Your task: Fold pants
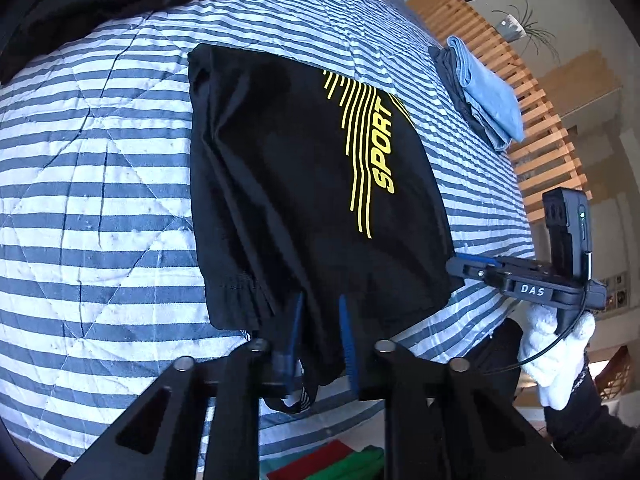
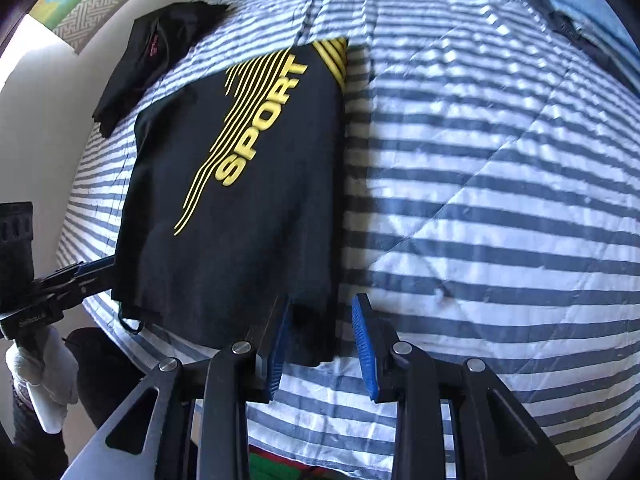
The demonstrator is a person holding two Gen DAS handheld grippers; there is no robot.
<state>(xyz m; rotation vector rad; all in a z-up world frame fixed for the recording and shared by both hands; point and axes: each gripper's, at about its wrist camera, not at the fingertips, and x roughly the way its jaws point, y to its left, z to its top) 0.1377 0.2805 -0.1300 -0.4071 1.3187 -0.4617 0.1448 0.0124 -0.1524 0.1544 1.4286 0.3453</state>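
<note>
Both cameras ride on hand-held grippers and look steeply down along their fingers at the striped bed [image 1: 100, 184], close above its near edge.

The left wrist view sits over the near left corner of the black pants [image 1: 312, 184], its left gripper [image 1: 320, 328] filling the bottom of the picture. It faces across the bed toward a slatted headboard [image 1: 536, 128] at right and catches the right gripper [image 1: 472, 266] from the side.

The right wrist view hangs over the pants' near right corner, with a wall at left, and sees the left gripper at its left edge.

Both views share the pants, the bed, a black garment [image 2: 156, 60] and a blue stack [image 1: 488, 84].
</note>
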